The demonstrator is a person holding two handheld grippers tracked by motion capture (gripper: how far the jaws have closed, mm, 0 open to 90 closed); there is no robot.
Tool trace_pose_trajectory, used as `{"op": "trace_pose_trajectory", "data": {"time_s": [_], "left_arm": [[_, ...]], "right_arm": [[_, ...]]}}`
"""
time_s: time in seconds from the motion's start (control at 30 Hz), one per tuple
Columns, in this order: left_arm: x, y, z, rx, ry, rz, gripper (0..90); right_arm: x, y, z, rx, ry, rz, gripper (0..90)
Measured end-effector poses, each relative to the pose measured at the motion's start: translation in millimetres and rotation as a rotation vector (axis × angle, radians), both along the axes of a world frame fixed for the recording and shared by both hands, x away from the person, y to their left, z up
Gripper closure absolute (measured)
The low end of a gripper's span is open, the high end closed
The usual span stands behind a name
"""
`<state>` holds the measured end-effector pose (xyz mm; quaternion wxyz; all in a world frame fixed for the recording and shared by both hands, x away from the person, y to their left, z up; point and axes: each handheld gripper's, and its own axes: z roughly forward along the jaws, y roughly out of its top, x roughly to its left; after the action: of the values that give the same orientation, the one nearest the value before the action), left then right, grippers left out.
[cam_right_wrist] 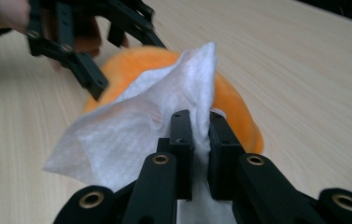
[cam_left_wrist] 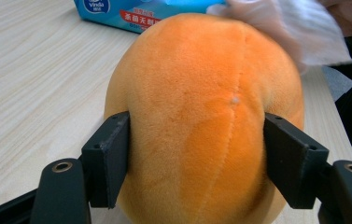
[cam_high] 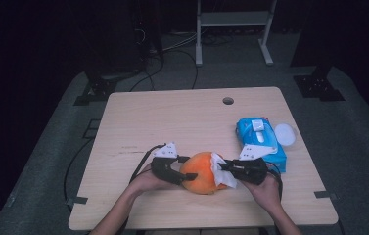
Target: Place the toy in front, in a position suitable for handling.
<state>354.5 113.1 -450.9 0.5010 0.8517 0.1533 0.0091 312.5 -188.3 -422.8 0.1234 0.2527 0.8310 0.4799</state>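
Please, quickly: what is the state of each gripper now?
Left gripper: closed on the orange plush toy.
Right gripper: closed on the white wipe.

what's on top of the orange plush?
A white wipe, pinched in the right gripper, lies on the orange plush on its right side. The left gripper clamps the plush's flanks. The fabric under the wipe is covered.

Right gripper (cam_right_wrist: 200, 128) clamped on white wipe (cam_right_wrist: 131, 130) — draped against orange plush (cam_right_wrist: 236, 114).

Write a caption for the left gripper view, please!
Left tool hugging a plush orange.
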Motion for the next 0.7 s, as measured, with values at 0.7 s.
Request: {"op": "trace_pose_trajectory", "data": {"time_s": [0.7], "left_arm": [[-4.3,-6.3,4.5,0.012,-0.021,-0.005,27.7]], "right_arm": [[9.0,-12.3,-7.6,0.01,0.057,-0.035,81.4]]}}
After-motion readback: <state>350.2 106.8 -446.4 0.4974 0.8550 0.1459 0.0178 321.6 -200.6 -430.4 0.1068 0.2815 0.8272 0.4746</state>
